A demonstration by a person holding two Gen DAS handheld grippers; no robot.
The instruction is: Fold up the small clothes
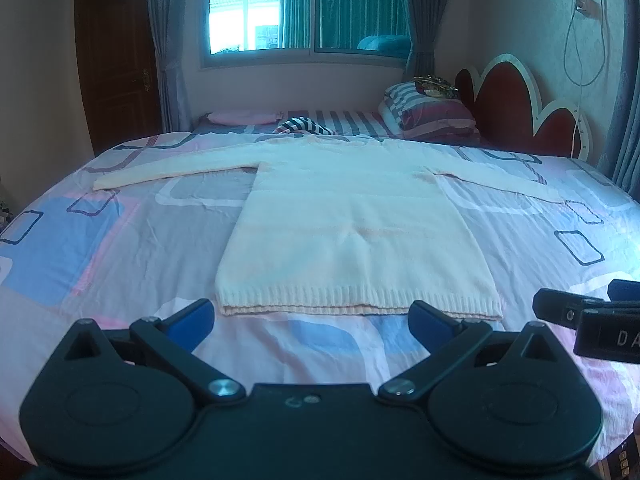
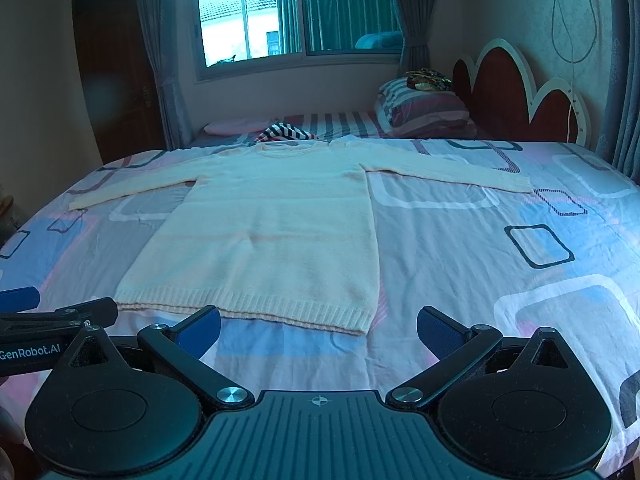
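Cream knit sweater (image 1: 352, 236) lies flat, sleeves spread, seemingly face-down

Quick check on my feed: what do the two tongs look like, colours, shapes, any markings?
Both are black plastic. The left tongs and right tongs each have two blue ribbed finger pads on black link arms with silver pivot screws, swinging from round disc-shaped housings. The right body is ribbed with a small crosshair mark; white "GenRobot.AI" lettering shows on the left unit's side. No cables or sleeves visible.

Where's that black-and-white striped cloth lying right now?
In both views the striped cloth lies crumpled at the bed's far side, just behind the cream sweater's collar, between the pink pillow and the striped pillow.
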